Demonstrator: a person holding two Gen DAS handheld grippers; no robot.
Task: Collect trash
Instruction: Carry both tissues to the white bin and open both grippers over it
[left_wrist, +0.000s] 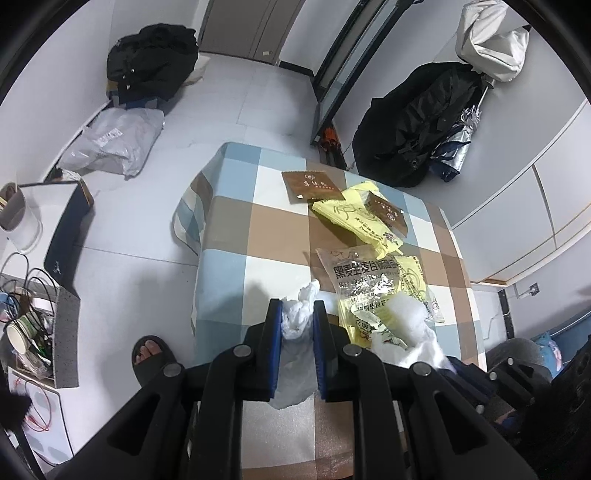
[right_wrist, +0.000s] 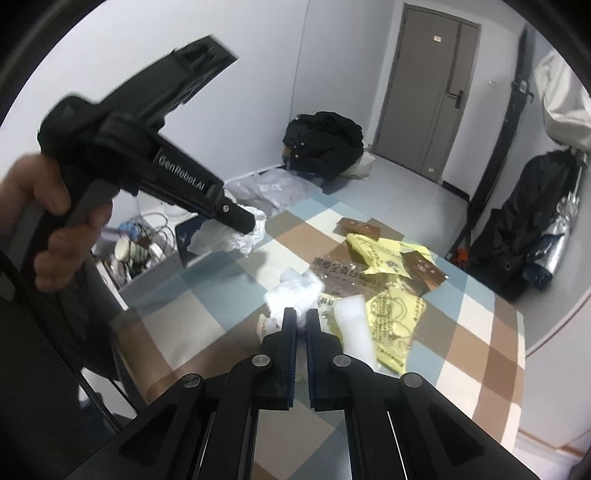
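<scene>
tissue (left_wrist: 297, 317) sits pinched in the left gripper (left_wrist: 297, 308) over the checked surface (left_wrist: 236, 236); right gripper (right_wrist: 301, 317) is clamped on another white wad (right_wrist: 295, 291) beside yellow wrappers (right_wrist: 391, 317).

This was a lived-in room of a home. A low table under a checked cloth (left_wrist: 229, 236) stood on pale floor tiles, with dark coats (left_wrist: 151, 62) heaped by the far wall beside a grey door (right_wrist: 424, 99), and a sandalled foot (left_wrist: 151, 354) showed near the table.
</scene>
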